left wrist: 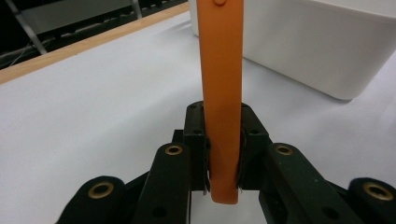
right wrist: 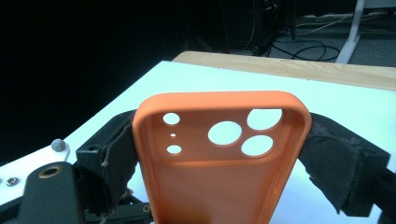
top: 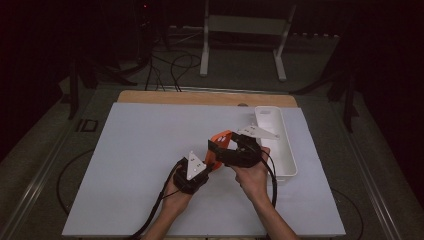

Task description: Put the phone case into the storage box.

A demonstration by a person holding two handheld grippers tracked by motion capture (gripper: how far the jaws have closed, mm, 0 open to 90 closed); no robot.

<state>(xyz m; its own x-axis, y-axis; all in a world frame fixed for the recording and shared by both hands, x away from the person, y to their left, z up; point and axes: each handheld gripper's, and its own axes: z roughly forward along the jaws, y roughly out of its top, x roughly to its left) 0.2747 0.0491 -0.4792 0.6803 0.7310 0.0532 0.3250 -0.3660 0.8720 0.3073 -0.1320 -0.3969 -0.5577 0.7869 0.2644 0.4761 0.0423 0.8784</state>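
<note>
Nearest thing: orange phone case [right wrist: 219,158], empty, its inner face and camera cut-outs turned toward my right claw's camera.
Where it is: lifted just above the white mat [top: 150,165], near the middle, between my two hands.
Left claw [left wrist: 223,154]: jaws close together, clamped on the thin edge of the case, which rises straight up between the pads.
Right claw [top: 227,150]: jaws wide apart, padded fingers [right wrist: 334,158] pressing the two long sides of the case across its width.
Why held so: I judge that two grips at right angles keep the soft shell steady, so I can pass it from hand to hand or turn it.
White tray [top: 277,145]: long and narrow, just to the right of my right hand; a likely place for the case.
Farther out: wooden table edge [top: 200,97], then cables on the dark floor.
</note>
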